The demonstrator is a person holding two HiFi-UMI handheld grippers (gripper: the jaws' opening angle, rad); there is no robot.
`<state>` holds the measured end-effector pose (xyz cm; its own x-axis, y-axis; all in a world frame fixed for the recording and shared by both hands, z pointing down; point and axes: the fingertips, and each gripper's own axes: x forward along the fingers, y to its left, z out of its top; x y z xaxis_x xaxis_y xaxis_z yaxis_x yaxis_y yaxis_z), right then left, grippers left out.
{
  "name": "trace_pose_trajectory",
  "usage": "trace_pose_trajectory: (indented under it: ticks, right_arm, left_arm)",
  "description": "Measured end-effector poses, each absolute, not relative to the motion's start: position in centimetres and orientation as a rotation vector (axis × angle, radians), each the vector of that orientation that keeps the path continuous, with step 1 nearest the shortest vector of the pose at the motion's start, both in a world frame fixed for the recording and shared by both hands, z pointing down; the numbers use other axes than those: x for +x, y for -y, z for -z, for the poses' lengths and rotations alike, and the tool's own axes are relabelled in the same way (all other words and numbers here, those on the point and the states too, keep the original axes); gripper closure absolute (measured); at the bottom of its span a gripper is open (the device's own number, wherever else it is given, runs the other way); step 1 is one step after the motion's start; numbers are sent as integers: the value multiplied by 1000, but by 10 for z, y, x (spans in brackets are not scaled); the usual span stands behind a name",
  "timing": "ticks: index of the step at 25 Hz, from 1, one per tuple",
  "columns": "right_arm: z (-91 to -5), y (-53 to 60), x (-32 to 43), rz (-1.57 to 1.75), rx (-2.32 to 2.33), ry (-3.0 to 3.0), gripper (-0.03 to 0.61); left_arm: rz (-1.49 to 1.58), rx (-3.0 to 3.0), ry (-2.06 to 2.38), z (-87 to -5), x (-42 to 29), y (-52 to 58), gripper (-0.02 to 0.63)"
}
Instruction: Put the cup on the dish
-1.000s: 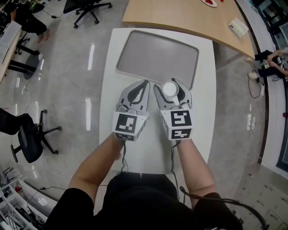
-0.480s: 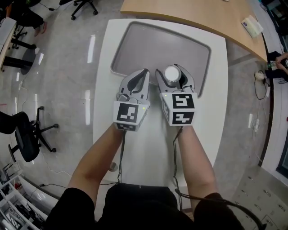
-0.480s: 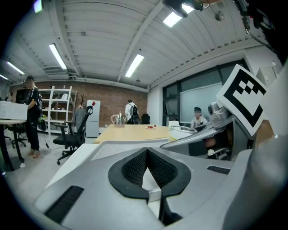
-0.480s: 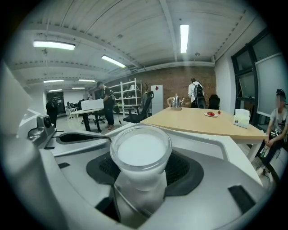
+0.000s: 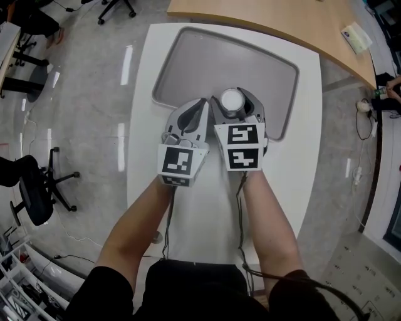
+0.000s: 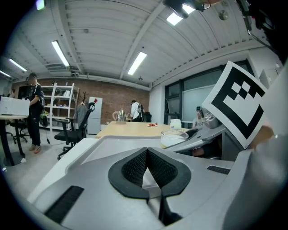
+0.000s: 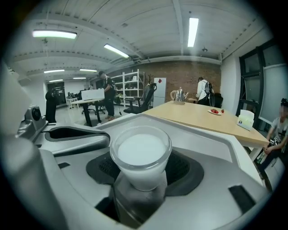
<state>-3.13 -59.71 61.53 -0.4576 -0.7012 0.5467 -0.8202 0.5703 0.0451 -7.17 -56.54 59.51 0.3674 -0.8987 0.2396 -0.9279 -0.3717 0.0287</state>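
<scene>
The left gripper (image 5: 200,106), jaws pressed together, sits just beside the right gripper (image 5: 234,103), which pinches a glass cup (image 7: 141,157) of white contents. Cup and jaws are over the near edge of the grey dish (image 5: 188,63), which stretches ahead of both grippers on a white table (image 5: 207,207).

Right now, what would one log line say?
right gripper: shut on cup | left gripper: shut, empty | cup: held over near edge of tray

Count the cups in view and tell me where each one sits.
1. The cup is gripped in the right hand-held gripper, over the near part of the grey dish. The left hand-held gripper is shut and empty. The far wooden desk is too small to check.
</scene>
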Motion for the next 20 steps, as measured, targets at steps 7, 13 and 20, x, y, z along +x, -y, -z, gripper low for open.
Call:
trace_pose_trajectory:
  ticks: [7,13,20]
  right_arm:
    - [-612,600,-26,-355,1252,2296,310]
    - [-600,594,-19,-345,1280,2289,310]
    - [-530,554,-7,-307,1360,2379,310]
  left_arm:
    - [-265,2448,1644,-591,-71,563,606]
    - [-274,2465,1669,-577,-75,558,606]
    - [-235,2449,1657,-531,-76,522,606]
